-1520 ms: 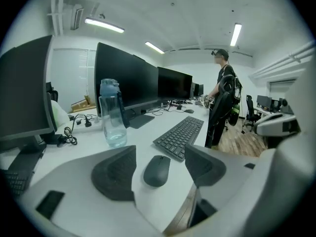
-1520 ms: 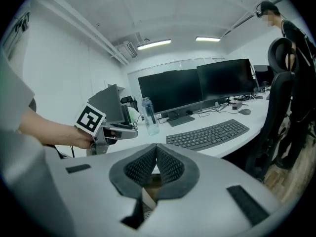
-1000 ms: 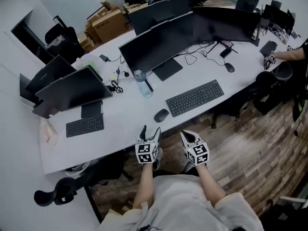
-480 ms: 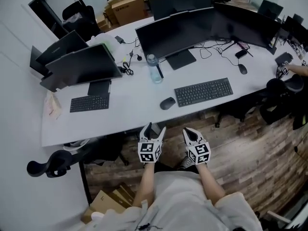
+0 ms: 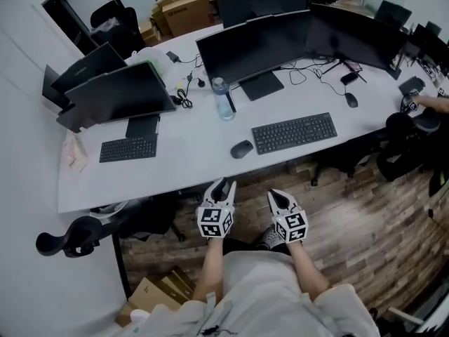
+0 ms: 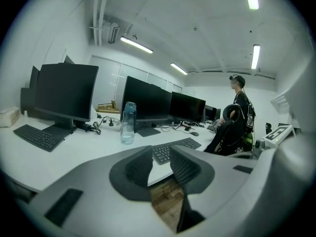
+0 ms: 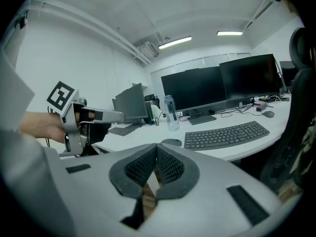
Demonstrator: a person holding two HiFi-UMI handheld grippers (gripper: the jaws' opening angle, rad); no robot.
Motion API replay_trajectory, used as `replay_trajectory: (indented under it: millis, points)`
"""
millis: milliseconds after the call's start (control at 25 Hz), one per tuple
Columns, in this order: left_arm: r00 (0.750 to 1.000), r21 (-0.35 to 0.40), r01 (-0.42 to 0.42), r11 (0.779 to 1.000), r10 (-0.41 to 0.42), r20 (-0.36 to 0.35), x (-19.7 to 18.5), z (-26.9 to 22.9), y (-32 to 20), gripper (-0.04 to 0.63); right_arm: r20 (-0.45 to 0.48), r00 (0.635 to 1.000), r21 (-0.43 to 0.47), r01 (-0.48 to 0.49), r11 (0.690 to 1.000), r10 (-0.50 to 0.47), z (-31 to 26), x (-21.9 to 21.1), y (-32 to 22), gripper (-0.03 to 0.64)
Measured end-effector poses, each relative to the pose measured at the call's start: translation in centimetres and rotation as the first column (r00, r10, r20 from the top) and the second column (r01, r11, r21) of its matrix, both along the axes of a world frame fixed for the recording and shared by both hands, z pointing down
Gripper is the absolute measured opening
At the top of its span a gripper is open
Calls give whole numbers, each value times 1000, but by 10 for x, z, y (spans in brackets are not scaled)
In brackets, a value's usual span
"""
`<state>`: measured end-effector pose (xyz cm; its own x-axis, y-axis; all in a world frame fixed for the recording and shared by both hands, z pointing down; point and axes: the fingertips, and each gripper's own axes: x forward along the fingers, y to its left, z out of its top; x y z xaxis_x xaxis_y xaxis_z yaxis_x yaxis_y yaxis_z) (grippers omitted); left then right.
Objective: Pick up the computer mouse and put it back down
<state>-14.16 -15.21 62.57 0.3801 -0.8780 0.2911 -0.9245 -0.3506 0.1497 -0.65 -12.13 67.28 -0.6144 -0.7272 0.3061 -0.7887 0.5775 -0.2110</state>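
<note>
The dark computer mouse [image 5: 241,149] lies on the white desk [image 5: 189,160], just left of a black keyboard [image 5: 295,133]. Both grippers hover below the desk's near edge, over the wooden floor, clear of the mouse. My left gripper [image 5: 223,186] is nearest to it; its jaws are closing, with a gap and nothing between them [image 6: 160,154]. My right gripper [image 5: 275,196] is shut and empty [image 7: 156,149]. In the right gripper view the mouse [image 7: 172,142] sits ahead on the desk edge and the left gripper [image 7: 91,115] shows at the left.
A water bottle [image 5: 221,100] and several monitors [image 5: 245,48] stand behind the keyboard. A second keyboard [image 5: 128,148] lies at the left and another mouse [image 5: 351,100] at the far right. An office chair [image 5: 70,237] stands at the lower left. A person [image 6: 239,107] stands at the right.
The left gripper's jaws have narrowed from wide apart. Both grippers have drawn back a little from the desk edge. The right gripper stays shut.
</note>
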Motion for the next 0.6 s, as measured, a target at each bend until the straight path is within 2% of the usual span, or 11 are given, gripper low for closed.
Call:
replay_trajectory:
  millis: [80,160,320,440,600]
  points:
    - [1000,-2,20,1000,-20,-6,-2,1,0,67,-16,1000,-5,3,1000,-3,1,5,1,8]
    - [1000,-10,23,1000,-23,-10,-2,1,0,26,-45,999,-26,6,1000,-8,6,9,1,8]
    - [999,-32,-25,999,24,-24,-2,3,7,23,-54,998,-56,12,998,-15,14,7,0,9]
    - [999,-51,-28,998,26,-41,-9,11,13,23,-53,998,-56,36,998,-39,12,0,-1,9]
    - [999,-71,-35,997,34,-21,-12,18,22,23,-45,998,-50,45,998,-47,8,-4,-2,9]
